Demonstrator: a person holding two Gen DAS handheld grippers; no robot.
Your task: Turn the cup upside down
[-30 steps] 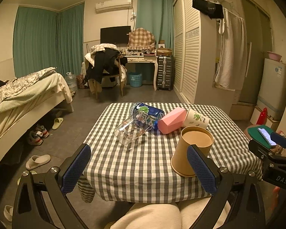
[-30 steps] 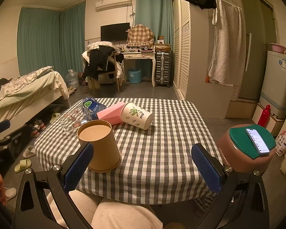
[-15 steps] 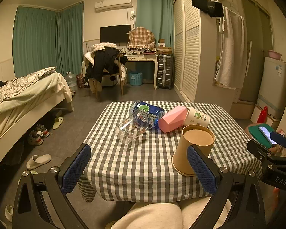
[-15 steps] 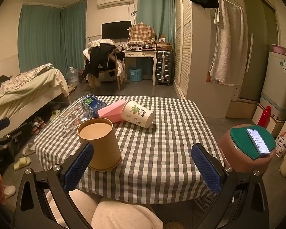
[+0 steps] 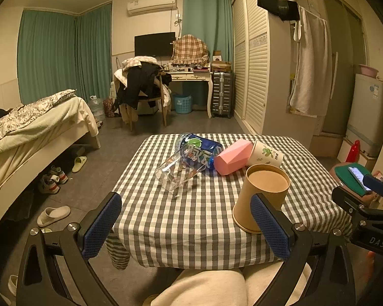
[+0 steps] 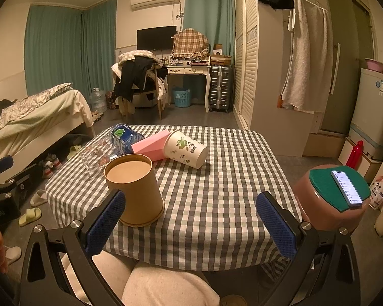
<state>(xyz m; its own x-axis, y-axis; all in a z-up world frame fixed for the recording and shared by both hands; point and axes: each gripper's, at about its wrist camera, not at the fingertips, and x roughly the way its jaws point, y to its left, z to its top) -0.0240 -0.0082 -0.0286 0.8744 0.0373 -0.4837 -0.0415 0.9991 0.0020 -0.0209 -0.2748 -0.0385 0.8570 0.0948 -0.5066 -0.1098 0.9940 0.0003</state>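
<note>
A brown paper cup (image 5: 263,196) stands upside down, wide end down, near the front edge of the checked table (image 5: 186,219); it also shows in the right wrist view (image 6: 135,188). Behind it lie on their sides a clear glass (image 5: 178,172), a blue cup (image 5: 201,150), a pink cup (image 5: 233,156) and a white printed cup (image 5: 266,154). My left gripper (image 5: 186,225) is open and empty at the table's front edge, left of the brown cup. My right gripper (image 6: 189,221) is open and empty, right of the brown cup.
A brown stool with a green lid and a phone (image 6: 344,186) stands right of the table. A bed (image 5: 25,132) is on the left with shoes beneath. My knees (image 6: 150,283) are under the front edge. The wardrobe (image 5: 252,63) and desk are far back.
Both grippers have drifted slightly back from the table and stayed open. The cups have not moved.
</note>
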